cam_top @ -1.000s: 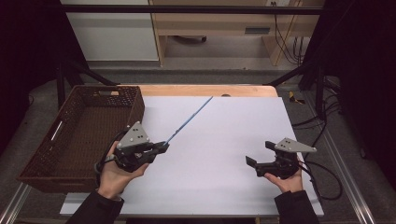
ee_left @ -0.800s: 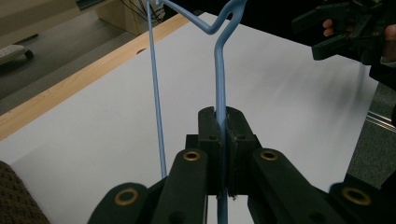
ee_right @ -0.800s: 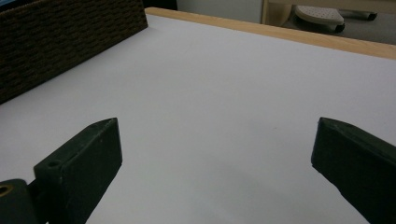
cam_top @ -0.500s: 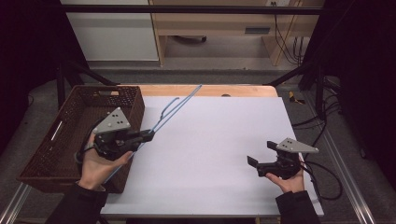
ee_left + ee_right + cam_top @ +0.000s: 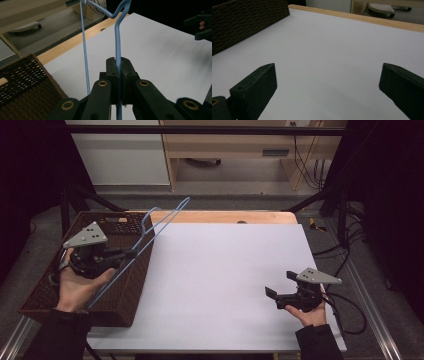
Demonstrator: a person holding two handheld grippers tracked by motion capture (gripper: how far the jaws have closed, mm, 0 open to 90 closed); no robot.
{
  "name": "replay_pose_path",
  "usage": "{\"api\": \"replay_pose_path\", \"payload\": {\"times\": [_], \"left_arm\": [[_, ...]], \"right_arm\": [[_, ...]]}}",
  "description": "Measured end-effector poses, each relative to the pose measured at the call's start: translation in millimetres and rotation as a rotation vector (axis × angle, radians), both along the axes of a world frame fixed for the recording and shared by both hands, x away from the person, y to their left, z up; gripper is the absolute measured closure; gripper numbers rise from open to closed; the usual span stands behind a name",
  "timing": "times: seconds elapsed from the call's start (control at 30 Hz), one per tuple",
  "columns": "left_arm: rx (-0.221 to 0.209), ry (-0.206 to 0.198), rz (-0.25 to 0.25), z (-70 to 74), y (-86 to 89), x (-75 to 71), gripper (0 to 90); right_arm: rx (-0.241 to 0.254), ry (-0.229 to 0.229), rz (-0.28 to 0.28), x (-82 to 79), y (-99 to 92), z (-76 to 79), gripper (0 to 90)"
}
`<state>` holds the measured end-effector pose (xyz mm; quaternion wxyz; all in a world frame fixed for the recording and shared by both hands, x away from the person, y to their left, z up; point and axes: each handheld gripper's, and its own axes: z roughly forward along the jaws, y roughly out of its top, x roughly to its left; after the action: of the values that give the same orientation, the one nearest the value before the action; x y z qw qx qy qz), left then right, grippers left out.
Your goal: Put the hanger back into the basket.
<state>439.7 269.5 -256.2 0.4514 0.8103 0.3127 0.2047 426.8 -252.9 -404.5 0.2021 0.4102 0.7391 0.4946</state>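
A light blue wire hanger (image 5: 150, 235) hangs in the air over the dark wicker basket (image 5: 45, 290) at the table's left. My left gripper (image 5: 131, 253) is shut on one of its wires, above the basket's right wall. In the left gripper view the jaws clamp the blue hanger (image 5: 117, 40), and my left gripper (image 5: 117, 63) points toward the white table top. My right gripper (image 5: 279, 292) rests low at the front right of the white table (image 5: 225, 270), jaws wide apart. The right gripper (image 5: 328, 77) has nothing between its jaws.
The wicker basket (image 5: 244, 20) stands at the table's left edge, its bottom dark inside. A wooden strip (image 5: 225, 216) borders the table's far edge. Cables (image 5: 350, 305) trail off the right side. A shelf unit stands behind the table.
My left hand has carried the hanger leftward and upward, from over the white surface to above the basket. The hanger now tilts more steeply. The right hand has kept still.
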Motion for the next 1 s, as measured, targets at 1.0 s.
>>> {"api": "replay_pose_path", "payload": {"times": [1.0], "left_arm": [[0.051, 0.017, 0.055, -7.8, 62.9, 29.1, 86.8]], "right_arm": [[0.007, -0.006, -0.004, -0.4, -1.8, 1.6, 1.9]]}}
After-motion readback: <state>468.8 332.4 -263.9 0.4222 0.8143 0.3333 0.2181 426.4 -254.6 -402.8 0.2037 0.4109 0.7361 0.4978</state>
